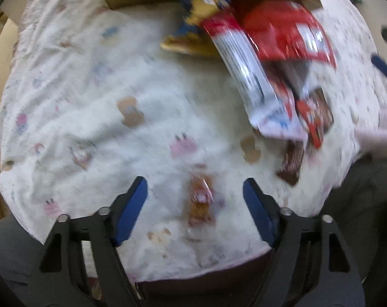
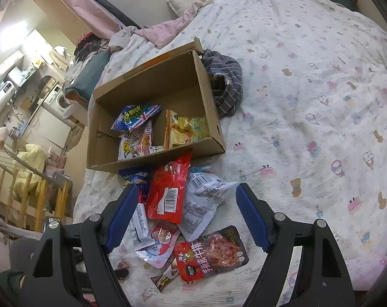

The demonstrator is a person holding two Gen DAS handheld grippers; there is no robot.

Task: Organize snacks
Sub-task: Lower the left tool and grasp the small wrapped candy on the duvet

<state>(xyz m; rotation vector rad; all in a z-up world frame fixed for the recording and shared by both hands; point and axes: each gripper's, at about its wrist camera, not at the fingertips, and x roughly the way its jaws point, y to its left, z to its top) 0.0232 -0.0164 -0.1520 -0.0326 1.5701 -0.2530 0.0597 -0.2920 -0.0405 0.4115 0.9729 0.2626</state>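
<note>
Here we have a bed (image 2: 308, 97) under a white cartoon-print quilt, and on it a cardboard box (image 2: 152, 102) lying open toward us, with a few snack bags already inside: a blue one with a flag print (image 2: 136, 116), a white one with scrawled lettering (image 2: 134, 143) and a yellow one (image 2: 185, 130). A grey striped cloth (image 2: 225, 84) sits bunched just beside the box's far corner. Between the box and us lies the loose pile of snacks still to be sorted, and the right gripper (image 2: 187, 213) hangs directly over it, its blue fingers spread wide and holding nothing. The red bag with a barcode (image 2: 168, 192) lies almost centred between those fingers, its long axis running away from us toward the box mouth, so we judge the right hand much the nearer for the next pick. A white bag with a barcode (image 2: 203, 199) lies touching it on the right, and nearest us is a red and black pouch (image 2: 211, 252) printed with "手撕素牛排". The left gripper (image 1: 194, 209) is likewise spread and empty over bare quilt, with the pile (image 1: 270, 64) well off ahead and to its right; that view is blurred, so we read no labels there.
</note>
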